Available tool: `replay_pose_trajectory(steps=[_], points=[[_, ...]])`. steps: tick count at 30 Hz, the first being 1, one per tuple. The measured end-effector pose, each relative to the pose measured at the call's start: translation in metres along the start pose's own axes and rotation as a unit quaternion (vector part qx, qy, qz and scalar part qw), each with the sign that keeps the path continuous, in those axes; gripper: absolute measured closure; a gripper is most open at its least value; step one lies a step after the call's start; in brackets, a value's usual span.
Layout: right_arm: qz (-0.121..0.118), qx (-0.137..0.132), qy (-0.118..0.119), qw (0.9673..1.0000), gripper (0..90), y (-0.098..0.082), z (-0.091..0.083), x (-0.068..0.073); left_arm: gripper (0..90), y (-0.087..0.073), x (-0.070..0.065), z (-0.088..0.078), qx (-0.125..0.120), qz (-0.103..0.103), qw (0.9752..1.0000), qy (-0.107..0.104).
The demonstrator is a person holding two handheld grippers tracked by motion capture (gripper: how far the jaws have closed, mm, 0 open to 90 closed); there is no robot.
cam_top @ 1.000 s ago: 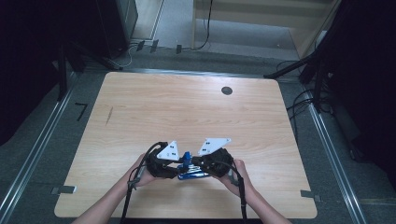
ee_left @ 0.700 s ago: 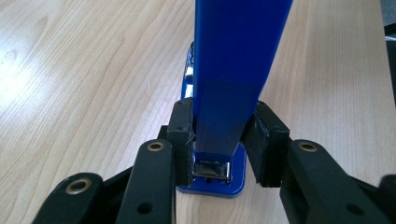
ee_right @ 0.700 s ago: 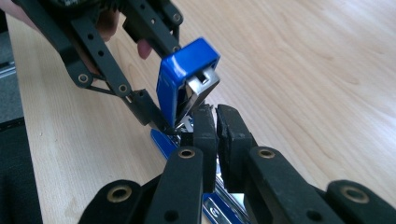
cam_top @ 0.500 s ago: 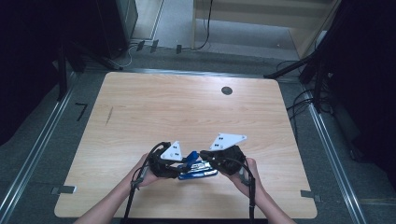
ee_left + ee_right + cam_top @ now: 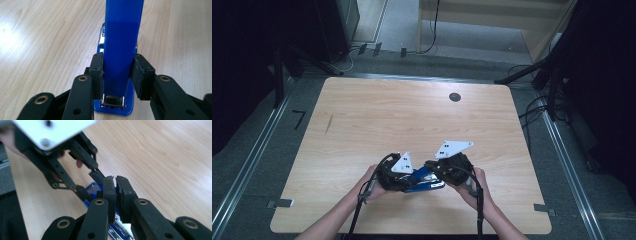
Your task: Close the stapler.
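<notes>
On the left, our left gripper (image 5: 120,75) is clamped on the blue stapler (image 5: 123,45), one pad on each side of its top arm. In the left gripper view the stapler's long axis runs straight away from the jaws. It lies on the table (image 5: 412,115) near the front edge, between our two hands. To the right, our right gripper (image 5: 115,192) has its jaws pressed together with only a sliver between the pads; we cannot tell whether anything thin is pinched there. Its tips sit just above the stapler's other end, so both hands are about equally near. We judge the next move depends on that end-to-end line. We read no brand or writing.
</notes>
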State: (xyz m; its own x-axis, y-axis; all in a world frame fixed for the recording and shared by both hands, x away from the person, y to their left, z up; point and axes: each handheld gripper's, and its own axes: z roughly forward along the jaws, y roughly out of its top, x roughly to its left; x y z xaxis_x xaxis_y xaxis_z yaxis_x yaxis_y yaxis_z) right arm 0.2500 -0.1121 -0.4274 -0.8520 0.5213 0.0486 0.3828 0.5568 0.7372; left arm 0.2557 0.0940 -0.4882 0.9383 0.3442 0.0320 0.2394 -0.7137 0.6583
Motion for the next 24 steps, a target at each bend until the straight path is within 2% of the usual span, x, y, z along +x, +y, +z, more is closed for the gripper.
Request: replay_pose_trajectory(steps=[2, 3, 4, 5, 6, 7, 8, 9, 11, 14, 15, 17, 21, 24], points=[[0.002, 0.011, -0.004, 0.9999, 87.3, -0.003, 0.003, -0.002, 64.0, -0.001, 0.002, 0.0, -0.002, -0.006, 0.9999, -0.009], [0.008, 0.03, -0.009, 0.9995, 87.3, -0.007, 0.006, -0.006, 56.7, -0.002, 0.003, 0.0, 0.002, -0.01, 0.9999, -0.009], [0.014, 0.036, -0.009, 0.9992, 87.3, -0.01, 0.008, -0.008, 52.4, -0.002, 0.003, 0.0, 0.002, -0.01, 0.9999, -0.009], [0.022, 0.047, -0.012, 0.9986, 87.3, -0.013, 0.011, -0.01, 49.2, -0.003, 0.005, -0.002, 0.001, -0.014, 0.9999, -0.006], [0.022, 0.047, -0.012, 0.9986, 87.3, -0.013, 0.011, -0.01, 46.4, -0.003, 0.005, -0.002, 0.001, -0.014, 0.9999, -0.006], [0.028, 0.061, -0.015, 0.9976, 87.3, -0.018, 0.016, -0.017, 42.0, -0.003, 0.006, -0.004, 0.0, -0.019, 0.9998, 0.002], [0.028, 0.061, -0.015, 0.9976, 87.3, -0.018, 0.016, -0.017, 39.4, -0.003, 0.006, -0.004, 0.0, -0.019, 0.9998, 0.002], [0.038, 0.076, -0.016, 0.9963, 87.3, -0.023, 0.02, -0.022, 37.6, -0.004, 0.008, -0.006, 0.0, -0.025, 0.9997, 0.007], [0.045, 0.086, -0.017, 0.9952, 87.3, -0.027, 0.023, -0.025, 33.6, -0.006, 0.01, -0.008, 0.001, -0.033, 0.9994, 0.009], [0.046, 0.084, -0.013, 0.9953, 87.3, -0.027, 0.023, -0.027, 25.2, -0.007, 0.012, -0.011, 0.003, -0.034, 0.9993, 0.015], [0.054, 0.089, -0.01, 0.9945, 87.3, -0.028, 0.022, -0.028, 22.6, -0.009, 0.014, -0.013, -0.001, -0.047, 0.9986, 0.023], [0.06, 0.094, -0.01, 0.9937, 87.4, -0.029, 0.021, -0.03, 17.5, -0.011, 0.016, -0.016, -0.002, -0.056, 0.9979, 0.032], [0.067, 0.107, -0.013, 0.992, 87.4, -0.032, 0.024, -0.031, 13.7, -0.014, 0.02, -0.02, -0.005, -0.069, 0.9967, 0.044], [0.066, 0.104, -0.013, 0.9923, 87.7, -0.033, 0.024, -0.031, 12.6, -0.017, 0.023, -0.025, -0.008, -0.079, 0.9955, 0.052]])
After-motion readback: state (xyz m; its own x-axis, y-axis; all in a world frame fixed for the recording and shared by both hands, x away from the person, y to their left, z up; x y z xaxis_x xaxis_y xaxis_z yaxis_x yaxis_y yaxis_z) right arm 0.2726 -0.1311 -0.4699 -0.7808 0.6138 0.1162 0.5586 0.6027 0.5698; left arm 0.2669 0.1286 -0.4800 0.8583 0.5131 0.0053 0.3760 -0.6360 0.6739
